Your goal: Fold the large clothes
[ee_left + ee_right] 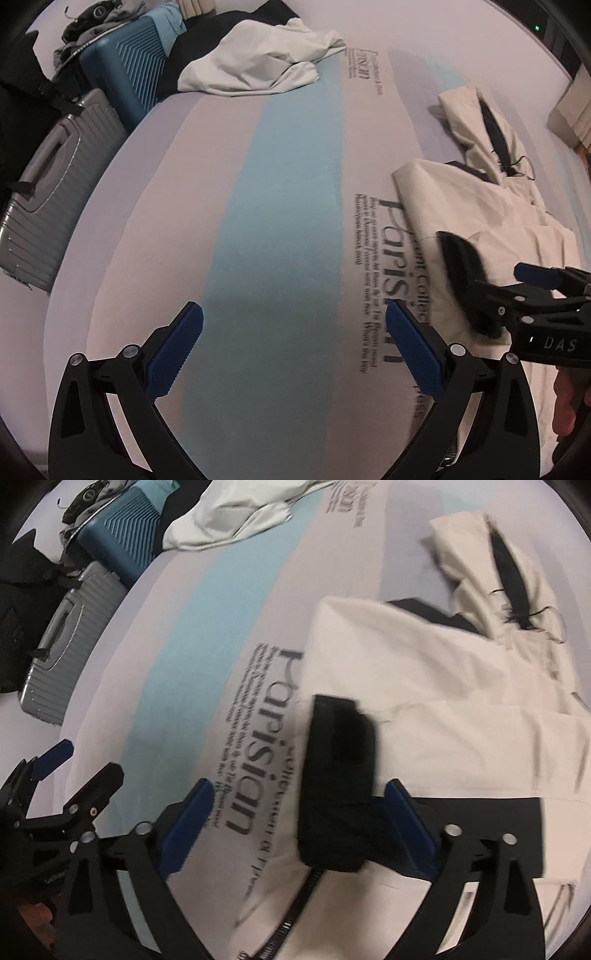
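Observation:
A cream jacket (443, 686) with black trim lies partly folded on the bed, at the right in the left wrist view (480, 206). Its black collar flap (338, 786) lies between my right gripper's blue pads, near the zipper (295, 908). My right gripper (299, 830) is open above the jacket's near edge; it also shows in the left wrist view (509, 302). My left gripper (293, 350) is open and empty over the bare sheet, left of the jacket; it appears at the left in the right wrist view (74, 771).
The bed sheet (280, 192) has a blue stripe and printed lettering. A crumpled white garment (258, 59) lies at the far edge. A blue suitcase (125, 62) and a grey suitcase (48, 184) stand beside the bed at left.

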A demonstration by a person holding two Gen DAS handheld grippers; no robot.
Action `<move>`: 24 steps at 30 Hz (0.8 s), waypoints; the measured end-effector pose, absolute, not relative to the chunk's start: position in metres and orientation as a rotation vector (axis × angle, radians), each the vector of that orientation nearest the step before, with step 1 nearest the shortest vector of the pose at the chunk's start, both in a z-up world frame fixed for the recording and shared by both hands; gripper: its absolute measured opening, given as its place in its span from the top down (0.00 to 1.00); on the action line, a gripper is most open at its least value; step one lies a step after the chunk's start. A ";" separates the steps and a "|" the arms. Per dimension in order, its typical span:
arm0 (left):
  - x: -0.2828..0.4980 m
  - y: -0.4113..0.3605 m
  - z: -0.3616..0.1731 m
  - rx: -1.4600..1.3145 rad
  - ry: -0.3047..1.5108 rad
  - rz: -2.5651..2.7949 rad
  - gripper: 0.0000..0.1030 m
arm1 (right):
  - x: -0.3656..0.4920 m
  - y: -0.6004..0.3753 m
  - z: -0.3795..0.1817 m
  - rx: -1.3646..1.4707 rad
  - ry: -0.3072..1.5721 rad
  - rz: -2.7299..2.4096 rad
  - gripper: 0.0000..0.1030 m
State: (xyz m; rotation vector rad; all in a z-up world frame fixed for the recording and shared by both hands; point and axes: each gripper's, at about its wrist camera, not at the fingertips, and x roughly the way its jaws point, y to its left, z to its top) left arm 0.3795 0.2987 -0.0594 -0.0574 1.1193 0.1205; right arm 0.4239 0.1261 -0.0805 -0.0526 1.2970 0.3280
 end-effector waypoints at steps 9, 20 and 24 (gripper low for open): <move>0.400 0.229 -0.043 -0.046 1.103 0.047 0.06 | 0.432 0.051 -0.044 -0.135 1.196 0.256 0.11; 0.456 0.129 -0.024 -0.010 1.072 0.027 0.06 | 0.471 -0.088 -0.003 -0.085 1.041 0.161 0.11; 0.480 0.103 -0.024 -0.012 1.075 0.011 0.06 | 0.495 -0.123 0.000 -0.068 1.069 0.196 0.11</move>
